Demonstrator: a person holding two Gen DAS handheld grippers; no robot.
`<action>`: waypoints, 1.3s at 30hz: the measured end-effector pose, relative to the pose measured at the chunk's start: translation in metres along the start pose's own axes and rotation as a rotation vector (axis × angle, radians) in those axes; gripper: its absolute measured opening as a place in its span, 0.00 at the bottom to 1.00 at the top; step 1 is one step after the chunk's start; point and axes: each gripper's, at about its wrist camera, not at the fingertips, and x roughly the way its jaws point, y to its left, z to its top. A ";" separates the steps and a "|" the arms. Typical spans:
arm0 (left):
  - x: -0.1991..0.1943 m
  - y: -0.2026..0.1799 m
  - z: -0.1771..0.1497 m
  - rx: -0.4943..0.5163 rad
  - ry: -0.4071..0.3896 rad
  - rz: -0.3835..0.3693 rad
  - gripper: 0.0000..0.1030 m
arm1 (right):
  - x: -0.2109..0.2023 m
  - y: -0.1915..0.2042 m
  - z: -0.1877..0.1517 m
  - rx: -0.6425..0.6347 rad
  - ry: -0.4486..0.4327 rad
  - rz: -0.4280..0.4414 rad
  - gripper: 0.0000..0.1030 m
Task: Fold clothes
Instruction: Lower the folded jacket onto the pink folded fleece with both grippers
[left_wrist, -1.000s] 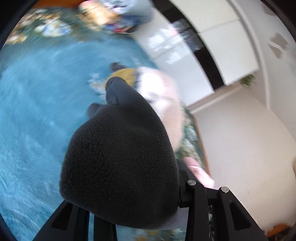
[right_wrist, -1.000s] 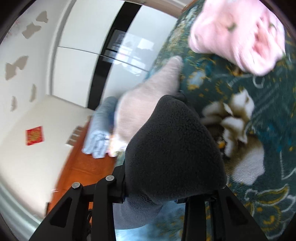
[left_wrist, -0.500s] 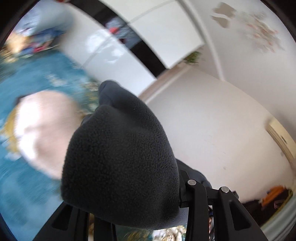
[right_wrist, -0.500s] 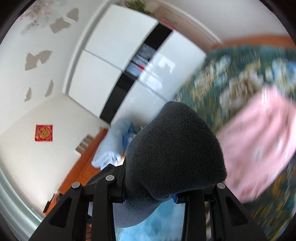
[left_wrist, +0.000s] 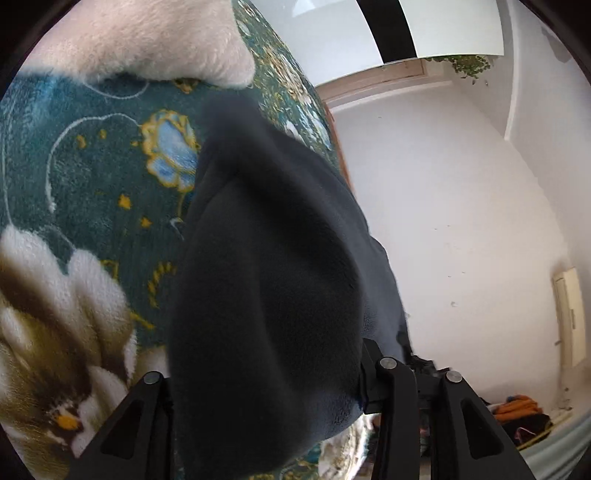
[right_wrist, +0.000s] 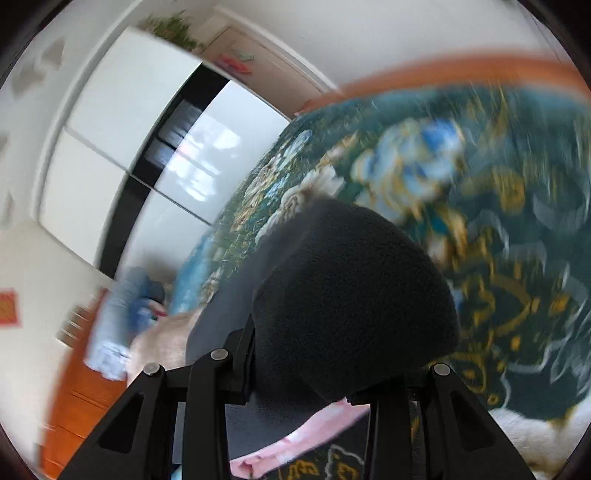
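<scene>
A dark grey fleece garment (left_wrist: 266, 277) bulges up between the fingers of my left gripper (left_wrist: 266, 369), whose jaws are opening slightly with the fleece still between them. The same dark fleece (right_wrist: 351, 295) fills my right gripper (right_wrist: 332, 369), which is shut on it. Both sets of fingertips are hidden under the cloth. The left gripper hangs close over a teal floral blanket (left_wrist: 92, 184). In the right wrist view the blanket (right_wrist: 498, 221) is blurred by motion.
A cream fluffy garment (left_wrist: 147, 37) lies on the blanket ahead of the left gripper. A pink garment (right_wrist: 314, 435) shows under the right gripper, with a light blue pile (right_wrist: 118, 325) at the left. White wardrobe doors (right_wrist: 110, 147) and an orange wooden bed frame (right_wrist: 443, 70) stand beyond.
Both grippers have swept sideways with the fleece. The left view dropped from the wall to the blanket, near the cream garment. The pink garment passed from the right to beneath the right gripper.
</scene>
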 end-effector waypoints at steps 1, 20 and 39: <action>-0.002 -0.006 0.002 0.022 -0.001 0.012 0.41 | 0.000 -0.004 -0.001 0.007 -0.004 0.021 0.36; -0.079 -0.015 0.024 0.290 0.037 0.210 0.69 | -0.068 -0.027 -0.023 0.061 -0.060 -0.057 0.61; 0.032 -0.113 -0.036 0.670 0.042 0.401 0.69 | 0.018 0.105 -0.043 -0.450 -0.031 -0.378 0.64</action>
